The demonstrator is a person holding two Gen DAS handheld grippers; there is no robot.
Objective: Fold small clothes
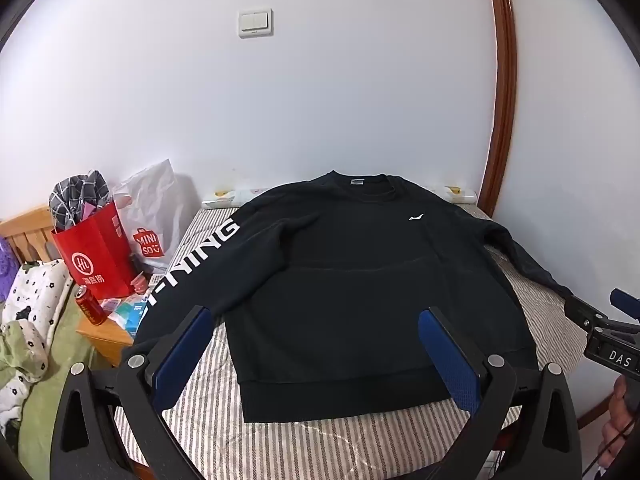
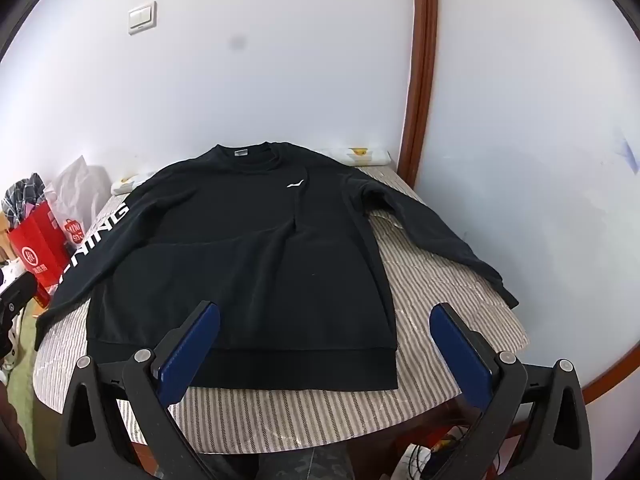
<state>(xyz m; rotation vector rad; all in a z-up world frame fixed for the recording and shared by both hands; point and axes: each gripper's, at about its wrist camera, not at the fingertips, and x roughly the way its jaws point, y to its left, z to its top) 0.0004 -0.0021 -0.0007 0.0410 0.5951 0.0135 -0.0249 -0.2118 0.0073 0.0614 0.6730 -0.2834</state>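
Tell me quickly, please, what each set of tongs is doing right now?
Left tongs: open, holding nothing, above the sweatshirt.
Right tongs: open, holding nothing.

The left tool [image 1: 316, 318] has two matte black angular arms, each faced on the inside with a flat blue pad [image 1: 182, 354] of finely dotted texture. Round silver screws [image 1: 137, 360] sit at the pivots, and triangular cut-outs open the black outer links. The right tool [image 2: 325, 314] is built the same: black arms, blue pads [image 2: 460, 354], silver pivot screws [image 2: 507, 357]. Seen from the left wrist, the right tool's black body carries a white label [image 1: 620, 357] reading "DAS", with a blue piece above it. The hand [image 1: 618, 420] behind it shows at the frame's edge, a thin dark cable running past it.
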